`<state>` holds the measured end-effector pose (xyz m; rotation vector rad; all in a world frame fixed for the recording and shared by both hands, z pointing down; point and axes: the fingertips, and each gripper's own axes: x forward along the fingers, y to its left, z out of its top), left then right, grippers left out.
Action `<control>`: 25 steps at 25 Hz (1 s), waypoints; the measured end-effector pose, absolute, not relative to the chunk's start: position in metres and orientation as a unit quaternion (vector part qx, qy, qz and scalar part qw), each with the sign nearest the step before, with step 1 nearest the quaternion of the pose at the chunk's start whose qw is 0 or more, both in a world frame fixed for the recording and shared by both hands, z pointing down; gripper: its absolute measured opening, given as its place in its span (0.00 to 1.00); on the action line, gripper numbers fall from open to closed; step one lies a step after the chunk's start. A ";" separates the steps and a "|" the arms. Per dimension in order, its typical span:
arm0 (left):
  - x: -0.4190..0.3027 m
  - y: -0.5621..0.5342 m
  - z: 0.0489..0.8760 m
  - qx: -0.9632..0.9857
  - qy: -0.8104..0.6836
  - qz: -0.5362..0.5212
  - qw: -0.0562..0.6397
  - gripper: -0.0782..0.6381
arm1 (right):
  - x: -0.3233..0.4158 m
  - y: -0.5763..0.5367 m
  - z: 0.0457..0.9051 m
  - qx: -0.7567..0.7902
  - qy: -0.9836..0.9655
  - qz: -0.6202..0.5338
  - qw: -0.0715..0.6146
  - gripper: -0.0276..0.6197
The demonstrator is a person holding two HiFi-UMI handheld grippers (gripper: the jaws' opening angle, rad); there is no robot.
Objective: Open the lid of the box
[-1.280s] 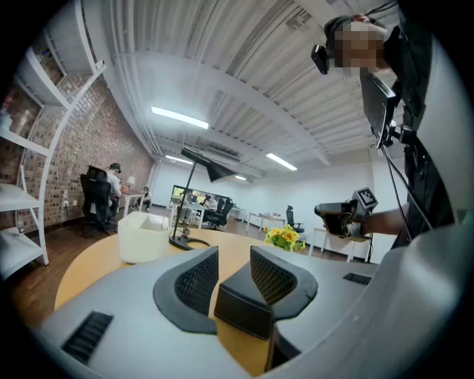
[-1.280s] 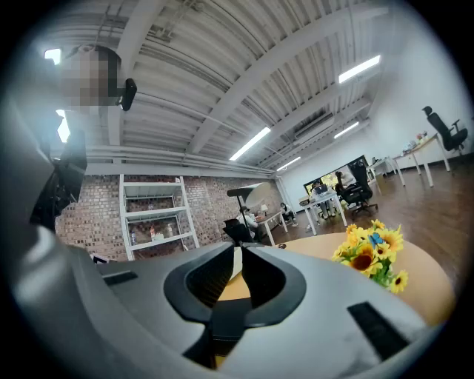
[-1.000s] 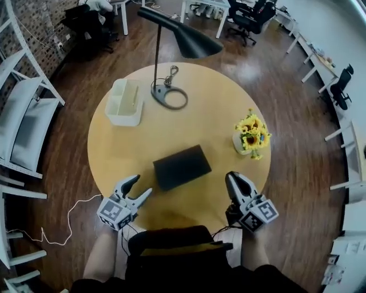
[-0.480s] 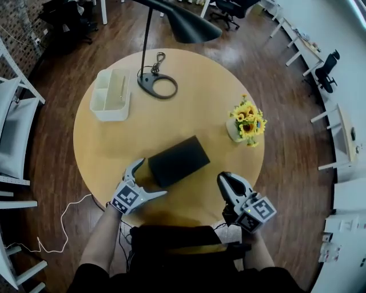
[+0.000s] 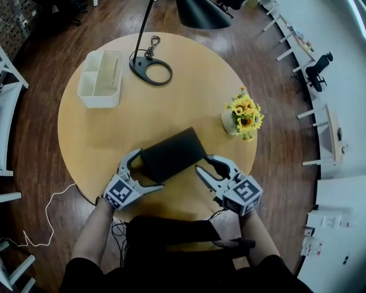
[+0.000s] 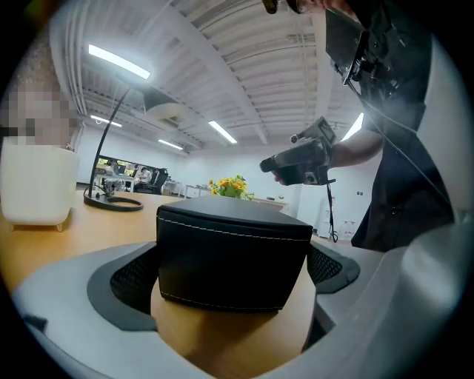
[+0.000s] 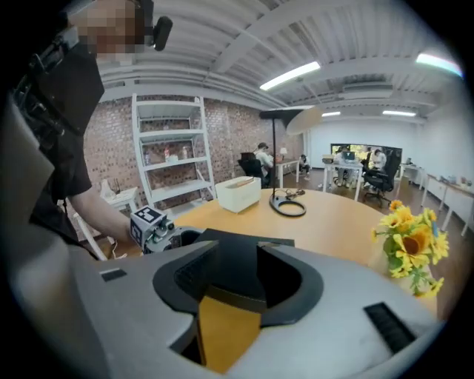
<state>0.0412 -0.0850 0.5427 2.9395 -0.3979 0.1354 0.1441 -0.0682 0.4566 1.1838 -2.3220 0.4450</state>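
Observation:
A flat black box [image 5: 171, 153] with its lid down lies on the round wooden table [image 5: 114, 131], near the front edge. My left gripper [image 5: 148, 170] stands wide open around the box's left corner. In the left gripper view the box [image 6: 233, 255] sits between the mesh pads [image 6: 137, 277], with a gap on each side. My right gripper [image 5: 204, 164] is at the box's right corner, and its jaws are opening. In the right gripper view the box's edge [image 7: 237, 277] lies between the dark pads [image 7: 189, 270] of the right gripper [image 7: 237, 270], which do not clamp it.
A white organiser tray [image 5: 100, 79] and a black lamp base [image 5: 150, 72] stand at the back of the table, under the lamp shade [image 5: 203, 14]. A pot of sunflowers [image 5: 243, 116] is just right of the box. A white cable [image 5: 51, 200] trails on the floor.
Both grippers have come in to the box. The left one has spread wide around its left corner. The right one has moved forward and left to the right corner, and its jaws have parted.

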 end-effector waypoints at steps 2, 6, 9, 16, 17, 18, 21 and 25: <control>0.043 -0.084 0.541 0.987 -0.135 0.045 0.078 0.97 | 0.134 -0.074 0.469 0.404 -0.855 0.147 0.290 0.31; 0.048 -0.085 0.541 0.987 -0.137 0.046 0.072 0.97 | 0.112 -0.074 0.493 0.326 -0.853 0.054 0.404 0.31; 0.050 -0.086 0.542 0.987 -0.141 0.044 0.069 0.96 | 0.104 -0.068 0.511 0.248 -0.844 -0.021 0.475 0.31; 0.048 -0.086 0.541 0.986 -0.145 0.044 0.063 0.95 | 0.092 -0.062 0.517 0.141 -0.835 -0.083 0.525 0.40; 0.048 -0.086 0.541 0.986 -0.145 0.044 0.063 0.95 | 0.088 -0.063 0.517 0.140 -0.835 -0.084 0.526 0.40; 0.048 -0.086 0.541 0.986 -0.145 0.044 0.063 0.95 | 0.085 -0.063 0.518 0.138 -0.835 -0.086 0.526 0.40; 0.048 -0.086 0.541 0.986 -0.145 0.043 0.064 0.95 | 0.083 -0.062 0.523 0.110 -0.825 -0.119 0.541 0.40; 0.049 -0.085 0.541 0.986 -0.144 0.043 0.065 0.95 | 0.082 -0.062 0.524 0.085 -0.813 -0.152 0.556 0.41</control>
